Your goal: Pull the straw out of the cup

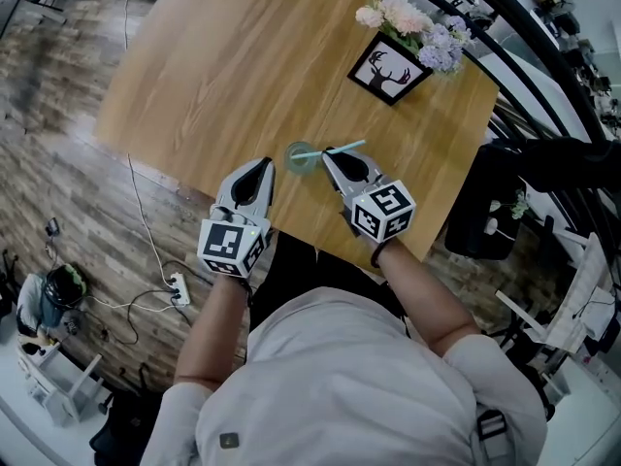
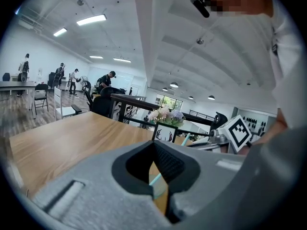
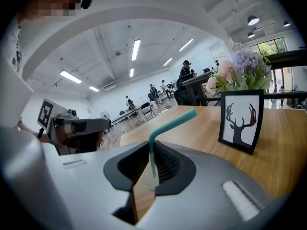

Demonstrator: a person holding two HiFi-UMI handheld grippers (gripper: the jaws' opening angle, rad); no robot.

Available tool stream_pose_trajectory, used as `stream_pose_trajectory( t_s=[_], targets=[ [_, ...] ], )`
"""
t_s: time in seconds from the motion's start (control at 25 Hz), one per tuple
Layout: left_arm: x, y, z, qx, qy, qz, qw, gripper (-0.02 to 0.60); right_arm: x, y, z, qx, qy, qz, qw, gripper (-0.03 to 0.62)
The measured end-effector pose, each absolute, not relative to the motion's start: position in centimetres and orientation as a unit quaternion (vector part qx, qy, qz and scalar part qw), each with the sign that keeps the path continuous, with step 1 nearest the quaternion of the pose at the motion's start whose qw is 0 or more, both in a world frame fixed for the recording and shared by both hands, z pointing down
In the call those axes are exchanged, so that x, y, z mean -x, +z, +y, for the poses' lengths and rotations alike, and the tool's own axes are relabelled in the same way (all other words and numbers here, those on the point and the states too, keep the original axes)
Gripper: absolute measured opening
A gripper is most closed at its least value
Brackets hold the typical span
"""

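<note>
A clear plastic cup (image 1: 301, 160) stands near the front edge of the wooden table (image 1: 213, 76). A teal bendy straw (image 1: 342, 148) leans out of it to the right. My right gripper (image 1: 328, 153) is at the cup's right side, shut on the straw (image 3: 170, 123) just below its bend, and the cup's rim (image 3: 149, 182) shows under the jaws. My left gripper (image 1: 269, 162) touches the cup's left edge. Its jaws are closed to a thin slit, and the pale cup wall (image 2: 156, 188) and a bit of straw sit in that slit.
A framed deer picture (image 1: 390, 69) and a bunch of flowers (image 1: 412, 22) stand at the table's far right corner. A black chair (image 1: 485, 202) is right of the table. A power strip (image 1: 178, 284) and cables lie on the floor at left.
</note>
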State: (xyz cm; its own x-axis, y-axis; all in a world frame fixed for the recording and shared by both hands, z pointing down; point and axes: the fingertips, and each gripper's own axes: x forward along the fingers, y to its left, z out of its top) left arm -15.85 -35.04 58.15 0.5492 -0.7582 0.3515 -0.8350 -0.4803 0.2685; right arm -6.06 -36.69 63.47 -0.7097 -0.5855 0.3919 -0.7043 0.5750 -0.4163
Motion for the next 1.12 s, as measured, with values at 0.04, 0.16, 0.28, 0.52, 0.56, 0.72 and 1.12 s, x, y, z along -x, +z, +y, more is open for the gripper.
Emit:
stream_pose_trajectory(
  t_s=[0.04,0.16,0.28,0.52,0.56,0.72,1.12],
  targets=[
    [15.7,57.6,-34.8,-0.855,0.090,-0.468,0.203,0.005,6.0,62.7,-36.4,-0.364,0.275,-0.884,0.103,0.041],
    [14.9,55.8,-33.8,-0.858,0.085,-0.471,0.187,0.005,5.6,60.3,-35.5,-0.357,0.256,-0.893,0.097,0.041],
    [14.0,54.3,-32.7,-0.860,0.083,-0.471,0.176,0.005,4.9,58.3,-34.4,-0.350,0.243,-0.900,0.091,0.041],
    [12.4,50.9,-29.7,-0.861,0.072,-0.477,0.161,0.005,3.5,53.2,-31.7,-0.338,0.213,-0.914,0.070,0.041],
    [12.0,50.3,-29.1,-0.862,0.070,-0.476,0.159,0.005,3.2,52.3,-31.2,-0.335,0.207,-0.917,0.066,0.041],
    [10.8,47.5,-27.6,-0.864,0.061,-0.481,0.136,0.005,2.2,49.1,-29.9,-0.327,0.181,-0.926,0.050,0.041],
    [9.2,42.9,-21.3,-0.852,0.054,-0.513,0.091,0.005,0.0,43.7,-24.8,-0.293,0.138,-0.946,0.019,0.041]
  ],
)
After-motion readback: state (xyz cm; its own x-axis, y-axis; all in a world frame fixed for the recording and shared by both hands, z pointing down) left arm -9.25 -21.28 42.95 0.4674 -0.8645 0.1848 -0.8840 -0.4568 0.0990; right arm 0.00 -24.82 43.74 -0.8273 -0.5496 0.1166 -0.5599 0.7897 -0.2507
